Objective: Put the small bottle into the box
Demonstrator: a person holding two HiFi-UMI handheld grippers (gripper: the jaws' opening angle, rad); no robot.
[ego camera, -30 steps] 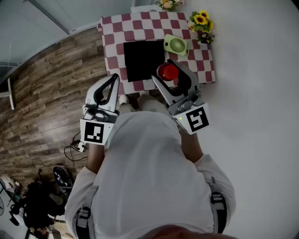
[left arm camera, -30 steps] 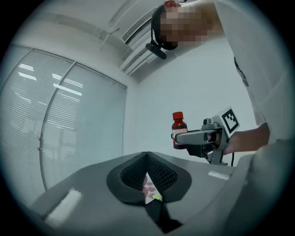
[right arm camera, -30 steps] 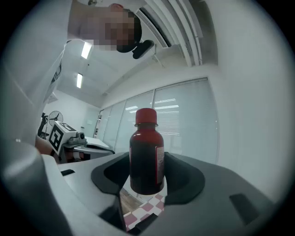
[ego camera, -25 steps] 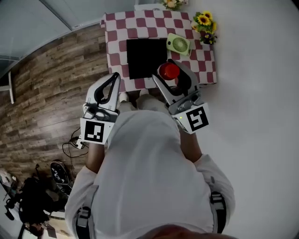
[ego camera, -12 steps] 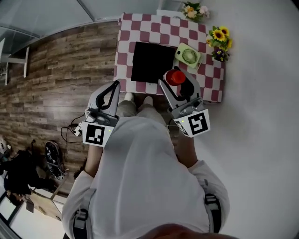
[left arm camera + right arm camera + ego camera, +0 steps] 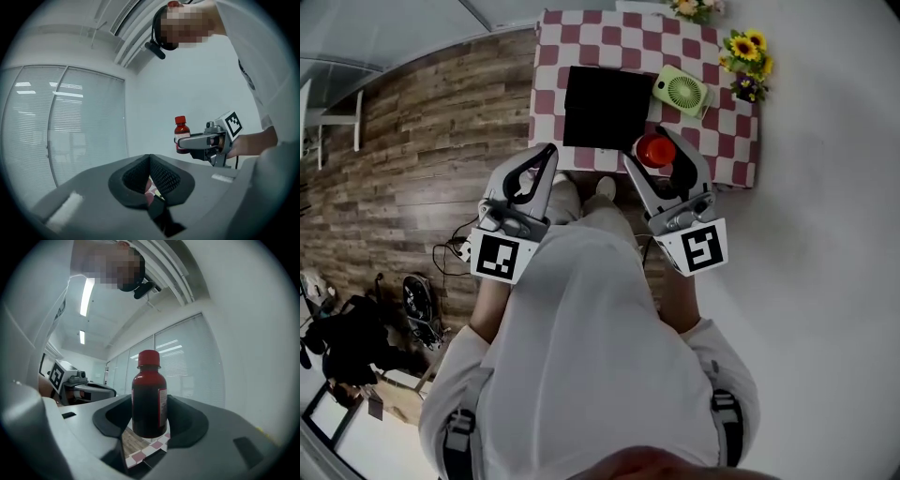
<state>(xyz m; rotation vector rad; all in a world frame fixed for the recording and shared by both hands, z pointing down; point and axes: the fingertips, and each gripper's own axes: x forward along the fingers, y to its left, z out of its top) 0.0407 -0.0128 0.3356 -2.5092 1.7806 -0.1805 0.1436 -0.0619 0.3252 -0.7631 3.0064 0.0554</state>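
The right gripper (image 6: 654, 154) is clamped on the bottle (image 6: 149, 399). The jaws stand wide, one pad on each side of the dark body, with the red cap clear above them. The bottle is upright, its long axis across the jaws. The left gripper (image 6: 542, 156) has its jaws shut tip to tip on nothing and hangs beside the right one, level with it, over the near edge of the table (image 6: 551, 58).

From above, the bottle sits just off the near right corner of the black box (image 6: 598, 103), not yet over its opening. The box lies ahead and to the left of the right gripper. I judge the coming move to be a short carry forward and left, then a straight lowering with the bottle kept upright. The right hand has it, and the left is not needed. A green fan (image 6: 682, 92) lies just right of the box, close to that path.
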